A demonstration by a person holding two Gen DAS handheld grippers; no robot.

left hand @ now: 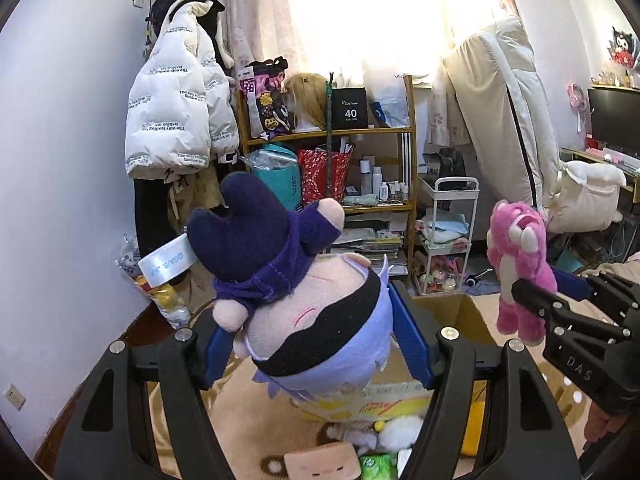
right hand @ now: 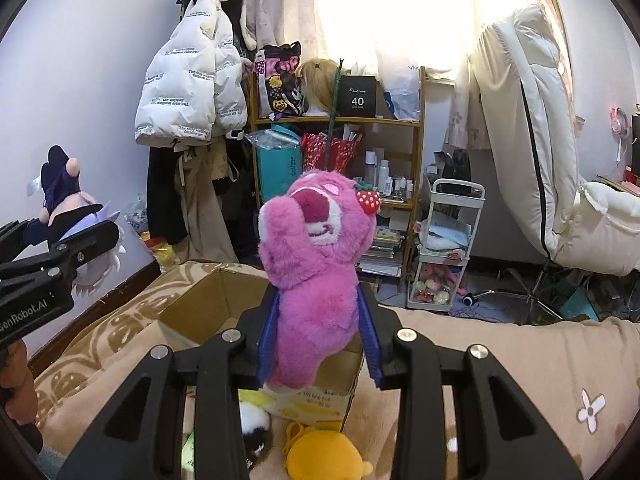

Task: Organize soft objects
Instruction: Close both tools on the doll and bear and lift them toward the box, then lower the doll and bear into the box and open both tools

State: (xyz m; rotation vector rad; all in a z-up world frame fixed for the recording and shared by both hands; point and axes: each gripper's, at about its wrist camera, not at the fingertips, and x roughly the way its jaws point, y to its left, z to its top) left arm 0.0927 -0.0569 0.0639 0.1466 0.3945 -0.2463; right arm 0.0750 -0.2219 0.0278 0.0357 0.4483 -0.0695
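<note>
Purple-clad plush doll [left hand: 304, 300] is hanging upside down, its lavender-haired head pinched between the left gripper's [left hand: 316, 344] blue pads. Fluffy pink bear [right hand: 316, 264] is standing upright, its body clamped in the right gripper [right hand: 318, 344].

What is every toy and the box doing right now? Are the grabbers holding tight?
Left gripper: shut on purple-haired plush doll, held up.
Right gripper: shut on fluffy pink plush bear, held up.
Brown cardboard box: open on the bed.
Round yellow plush: lying loose beside the box.
</note>
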